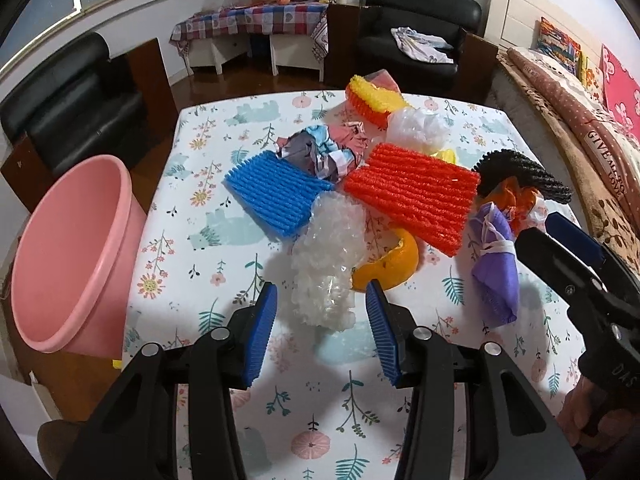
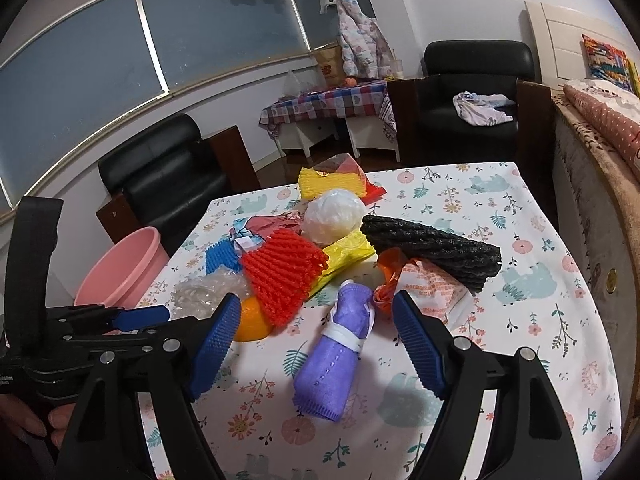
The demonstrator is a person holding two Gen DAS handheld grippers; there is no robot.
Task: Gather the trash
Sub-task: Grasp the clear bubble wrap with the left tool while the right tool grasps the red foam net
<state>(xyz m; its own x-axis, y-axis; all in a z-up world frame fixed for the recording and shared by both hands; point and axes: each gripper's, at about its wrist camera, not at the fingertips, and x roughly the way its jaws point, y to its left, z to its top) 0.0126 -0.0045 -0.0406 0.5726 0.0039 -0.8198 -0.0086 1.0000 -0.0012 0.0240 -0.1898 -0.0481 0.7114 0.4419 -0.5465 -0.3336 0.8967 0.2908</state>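
Observation:
Trash lies heaped on a floral tablecloth. My left gripper is open, its blue pads on either side of a crumpled clear plastic wad without touching it. An orange peel sits just right of that wad. My right gripper is open too, straddling the near end of a rolled purple mask tied with a white band. In the left wrist view the right gripper hovers beside the purple mask. A pink bucket stands off the table's left edge.
Further back lie a blue foam net, a red foam net, a black foam net, a yellow foam net, crumpled paper and a white plastic ball. Black armchairs stand behind the table, a bed to the right.

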